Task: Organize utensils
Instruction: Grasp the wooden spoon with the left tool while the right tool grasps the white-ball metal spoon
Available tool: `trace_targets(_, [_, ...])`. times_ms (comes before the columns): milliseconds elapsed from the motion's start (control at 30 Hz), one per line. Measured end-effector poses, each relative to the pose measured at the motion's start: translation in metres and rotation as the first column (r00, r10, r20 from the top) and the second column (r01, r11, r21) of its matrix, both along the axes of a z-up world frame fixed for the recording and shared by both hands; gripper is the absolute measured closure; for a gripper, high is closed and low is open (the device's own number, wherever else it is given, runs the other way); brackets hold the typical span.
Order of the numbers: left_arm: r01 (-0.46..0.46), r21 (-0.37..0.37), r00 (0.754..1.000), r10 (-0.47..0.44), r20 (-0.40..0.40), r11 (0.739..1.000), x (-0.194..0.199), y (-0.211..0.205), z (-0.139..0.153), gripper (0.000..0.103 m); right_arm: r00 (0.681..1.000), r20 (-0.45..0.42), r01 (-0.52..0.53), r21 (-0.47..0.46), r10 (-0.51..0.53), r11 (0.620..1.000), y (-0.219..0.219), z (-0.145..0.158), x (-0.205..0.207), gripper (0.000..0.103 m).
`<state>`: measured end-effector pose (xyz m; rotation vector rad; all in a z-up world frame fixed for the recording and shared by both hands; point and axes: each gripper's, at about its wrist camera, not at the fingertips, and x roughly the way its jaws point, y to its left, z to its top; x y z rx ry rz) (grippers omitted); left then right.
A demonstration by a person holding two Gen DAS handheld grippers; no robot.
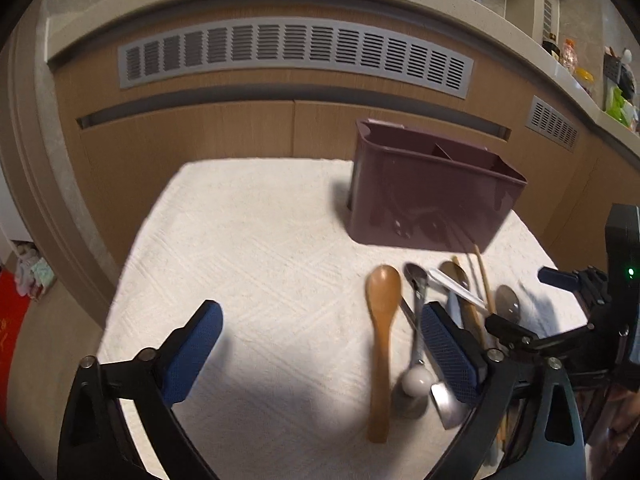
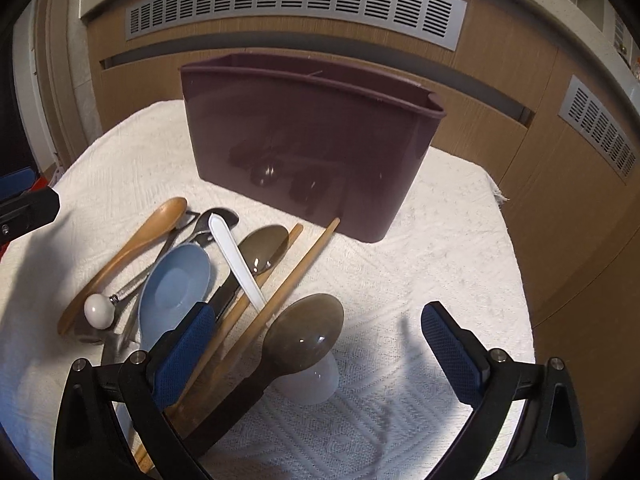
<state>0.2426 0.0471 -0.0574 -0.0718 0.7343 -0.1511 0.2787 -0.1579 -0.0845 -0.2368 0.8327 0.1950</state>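
Utensils (image 2: 224, 280) lie heaped on the white cloth (image 2: 420, 280) before the purple caddy (image 2: 304, 140), handles toward the right tongs (image 2: 320, 356), which are nearer; left tongs (image 1: 320, 348) and right both gape, empty

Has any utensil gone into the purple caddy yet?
No: in the left wrist view the purple caddy shows bare compartments, and the utensils lie on the white cloth.
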Motion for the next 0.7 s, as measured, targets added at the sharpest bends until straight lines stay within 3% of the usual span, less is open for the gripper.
trace_targets(200, [0.163, -0.042, 0.981, -0.167, -0.103, 0.986, 0.007, -0.036, -0.014, 0.035, 1.000, 0.018, -0.003, -0.035, 0.004, 0.999, -0.015, 0.006, -0.011, 0.001])
trace_targets(333, [0.151, -0.013, 0.981, -0.152, -0.119, 0.988, 0.021, -0.050, -0.015, 0.042, 0.999, 0.050, -0.002, -0.068, 0.005, 0.998, -0.023, 0.010, -0.021, 0.001])
trace_targets(433, [0.139, -0.025, 0.974, -0.142, -0.178, 0.990, 0.037, -0.051, -0.016, 0.060, 0.998, 0.056, 0.011, -0.040, -0.009, 0.999, -0.033, 0.012, -0.026, 0.001])
trace_targets(700, [0.147, 0.013, 0.937, -0.135, -0.324, 0.989, 0.076, -0.054, -0.033, 0.060, 0.998, 0.057, 0.035, 0.007, -0.036, 0.999, -0.044, 0.010, -0.030, 0.001])
